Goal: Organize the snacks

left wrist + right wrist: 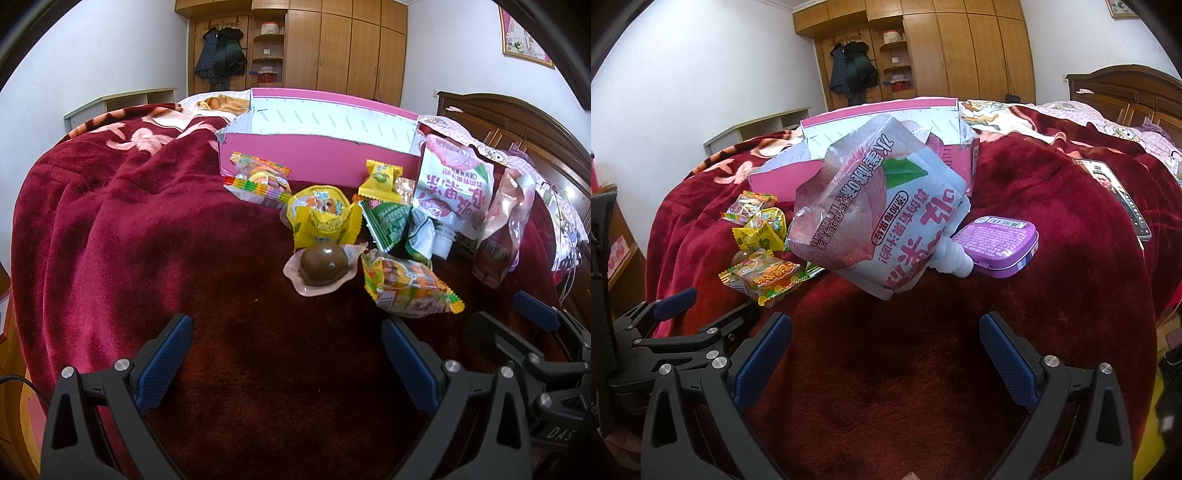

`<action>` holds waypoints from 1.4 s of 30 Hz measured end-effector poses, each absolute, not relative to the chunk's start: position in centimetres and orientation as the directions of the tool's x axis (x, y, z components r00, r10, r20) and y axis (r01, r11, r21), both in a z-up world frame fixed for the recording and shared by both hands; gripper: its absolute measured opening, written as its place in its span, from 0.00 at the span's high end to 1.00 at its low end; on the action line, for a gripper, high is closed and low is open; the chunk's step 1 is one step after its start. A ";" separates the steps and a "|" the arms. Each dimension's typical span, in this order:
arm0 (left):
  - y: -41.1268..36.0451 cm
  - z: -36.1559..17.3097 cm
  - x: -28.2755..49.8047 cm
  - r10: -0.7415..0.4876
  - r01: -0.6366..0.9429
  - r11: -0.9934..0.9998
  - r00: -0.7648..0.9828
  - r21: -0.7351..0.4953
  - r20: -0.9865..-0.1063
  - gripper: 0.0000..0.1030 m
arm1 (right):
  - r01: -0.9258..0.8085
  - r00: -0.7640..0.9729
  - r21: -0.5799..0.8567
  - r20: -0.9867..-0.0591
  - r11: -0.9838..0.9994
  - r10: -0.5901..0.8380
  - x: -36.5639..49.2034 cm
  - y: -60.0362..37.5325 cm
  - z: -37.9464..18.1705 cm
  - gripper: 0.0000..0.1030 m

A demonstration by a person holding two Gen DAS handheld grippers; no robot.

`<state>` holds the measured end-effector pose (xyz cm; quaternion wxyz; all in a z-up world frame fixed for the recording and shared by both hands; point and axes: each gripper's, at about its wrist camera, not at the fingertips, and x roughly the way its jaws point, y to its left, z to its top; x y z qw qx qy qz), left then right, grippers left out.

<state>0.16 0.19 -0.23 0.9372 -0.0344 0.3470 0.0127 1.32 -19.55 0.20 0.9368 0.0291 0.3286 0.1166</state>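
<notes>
Leaning against your pink box (783,181) on the bed, one jelly pouch (879,206) runs diagonally, spout (955,258) down-right beside one purple tin (1001,240). Both grippers' fingers (764,358) gape empty.

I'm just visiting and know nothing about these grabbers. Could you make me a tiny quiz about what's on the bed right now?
1. True or false: the left gripper is holding a snack.
2. What colour is the box behind the snacks?
3. Which lies nearest the pouch's white spout: A) purple tin, B) brown egg pack, C) yellow candy?

Key: 1 false, both grippers (right gripper) are open and empty; 2 pink; 3 A.
</notes>
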 end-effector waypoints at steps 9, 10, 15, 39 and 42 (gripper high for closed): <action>0.2 -0.2 0.2 0.001 -0.048 0.997 0.759 -0.054 -0.651 0.00 | -0.199 0.756 0.131 -0.610 0.971 0.237 1.3 -19.5 0.2 0.00; 0.1 -0.2 0.2 0.002 -0.048 0.997 0.759 -0.053 -0.651 0.00 | -0.199 0.757 0.131 -0.609 0.971 0.237 1.3 -19.5 0.2 0.00; 0.3 -0.3 0.3 0.002 -0.048 0.997 0.759 -0.052 -0.651 0.00 | -0.198 0.756 0.132 -0.610 0.971 0.237 1.3 -19.6 0.1 0.00; 0.4 0.6 0.3 0.003 -0.041 0.998 0.766 -0.045 -0.643 0.01 | -0.203 0.756 0.130 -0.609 0.970 0.240 1.3 -19.5 0.2 0.00; 0.6 0.9 0.0 -0.011 -0.024 0.999 0.768 -0.046 -0.640 0.01 | -0.212 0.758 0.124 -0.605 0.969 0.243 1.2 -19.4 0.3 0.00</action>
